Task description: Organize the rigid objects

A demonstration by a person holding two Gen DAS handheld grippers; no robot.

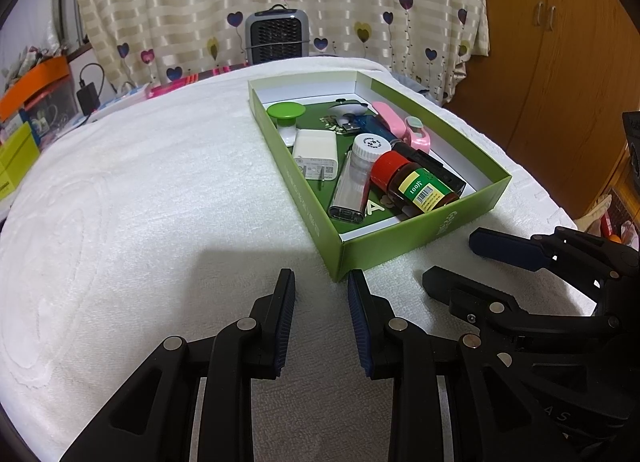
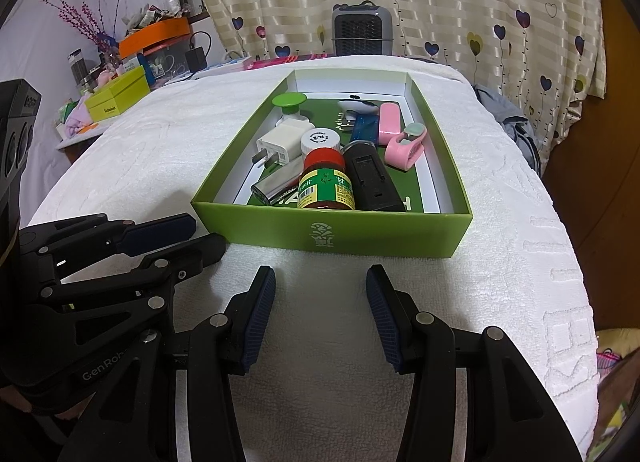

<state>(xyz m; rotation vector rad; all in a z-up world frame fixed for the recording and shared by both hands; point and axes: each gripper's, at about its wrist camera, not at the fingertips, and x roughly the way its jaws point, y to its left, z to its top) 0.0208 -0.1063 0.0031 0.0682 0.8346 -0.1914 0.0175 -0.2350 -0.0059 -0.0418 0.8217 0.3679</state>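
A green cardboard box [image 1: 400, 248] [image 2: 380, 232] sits on the white towel and holds several small items. Among them are a brown bottle with a red cap [image 1: 416, 184] [image 2: 326, 182], a white pill bottle [image 1: 366, 154], a white charger plug [image 1: 314, 156] [image 2: 280, 146], a silver metal case [image 1: 348, 198], a black block [image 2: 370, 180], pink pieces [image 2: 404, 144] and a green-topped piece [image 1: 286, 112]. My left gripper [image 1: 321, 282] [image 2: 204, 233] hovers open just before the box's near left corner, with nothing between its fingers. My right gripper [image 2: 320, 278] [image 1: 452, 258] stands open in front of the box, also holding nothing.
The towel [image 1: 140, 202] covers a rounded table that drops off on the right. A small grey heater [image 1: 278, 36] stands behind the table by a heart-patterned curtain. Cluttered shelves with boxes [image 2: 120, 96] are at the far left, a wooden wardrobe [image 1: 560, 42] at the right.
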